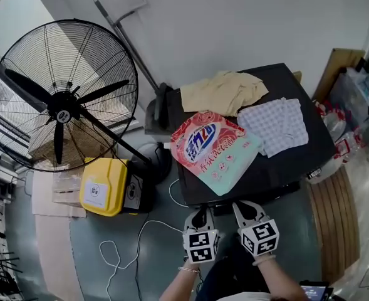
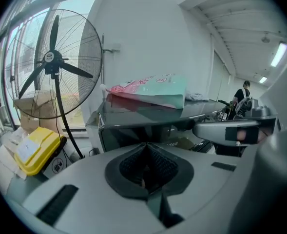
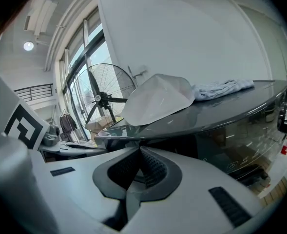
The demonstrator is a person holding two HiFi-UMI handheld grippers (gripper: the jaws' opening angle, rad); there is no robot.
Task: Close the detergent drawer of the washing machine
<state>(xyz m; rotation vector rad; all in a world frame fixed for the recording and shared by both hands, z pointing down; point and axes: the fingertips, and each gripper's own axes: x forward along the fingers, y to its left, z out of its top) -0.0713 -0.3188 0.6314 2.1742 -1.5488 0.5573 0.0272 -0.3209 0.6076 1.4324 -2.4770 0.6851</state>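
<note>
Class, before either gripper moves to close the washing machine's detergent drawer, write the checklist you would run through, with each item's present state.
1. Left gripper has its jaws together with nothing between them: ok.
2. Right gripper has its jaws together with nothing between them: ok.
3. Both grippers are in front of the dark grey washing machine: ok.
4. Drawer position, open or shut: cannot tell.
5. Pink and mint detergent bag lies on the machine's top, apart from both grippers: ok.
</note>
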